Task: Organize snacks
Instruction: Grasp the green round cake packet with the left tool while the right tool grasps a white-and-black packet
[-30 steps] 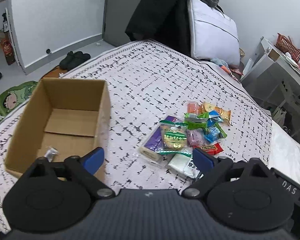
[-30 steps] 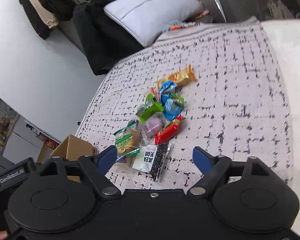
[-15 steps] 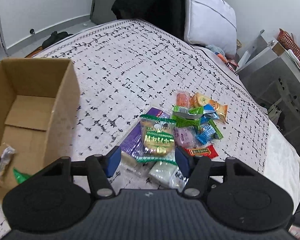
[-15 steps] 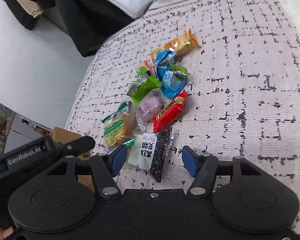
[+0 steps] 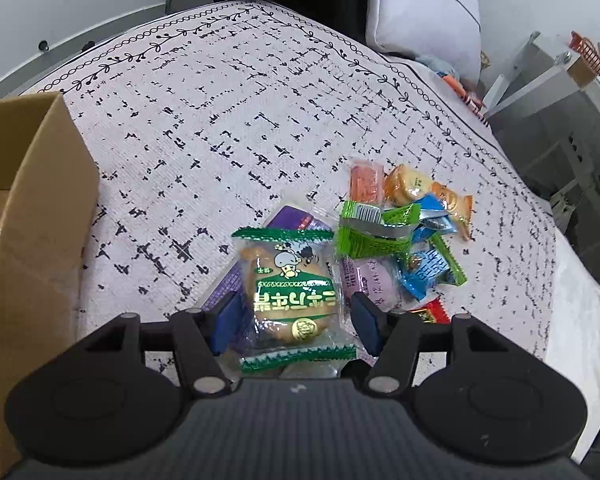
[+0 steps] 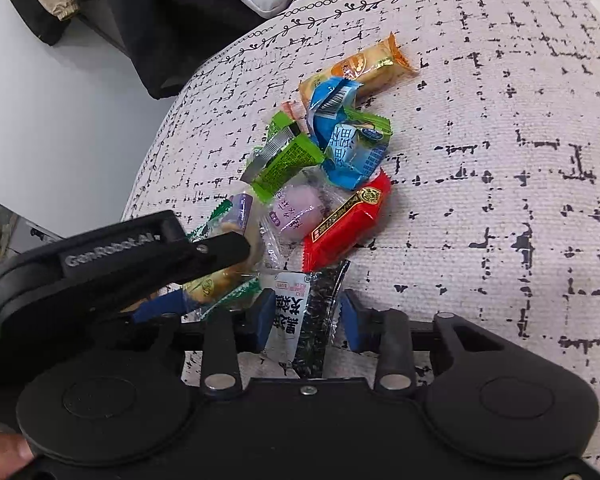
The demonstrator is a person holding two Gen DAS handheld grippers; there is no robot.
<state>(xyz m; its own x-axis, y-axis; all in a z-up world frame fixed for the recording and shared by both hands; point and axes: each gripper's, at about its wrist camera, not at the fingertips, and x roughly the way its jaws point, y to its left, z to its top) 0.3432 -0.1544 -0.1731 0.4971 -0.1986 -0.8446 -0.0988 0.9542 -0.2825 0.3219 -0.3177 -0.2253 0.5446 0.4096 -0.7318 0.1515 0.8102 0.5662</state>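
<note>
Left tongs (image 5: 294, 318) straddle the green-edged biscuit packet (image 5: 294, 294), unclenched; right tongs (image 6: 302, 316) likewise straddle the black-and-white packet (image 6: 300, 316), apparently not gripping.

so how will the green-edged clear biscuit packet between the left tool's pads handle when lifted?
Green-edged clear biscuit packet: probably light, since it looks like one puffy wrapped biscuit. The glossy film may slip, and its crimped ends look floppy. The left tool brackets its middle, so a hard squeeze might crack the biscuit.
</note>
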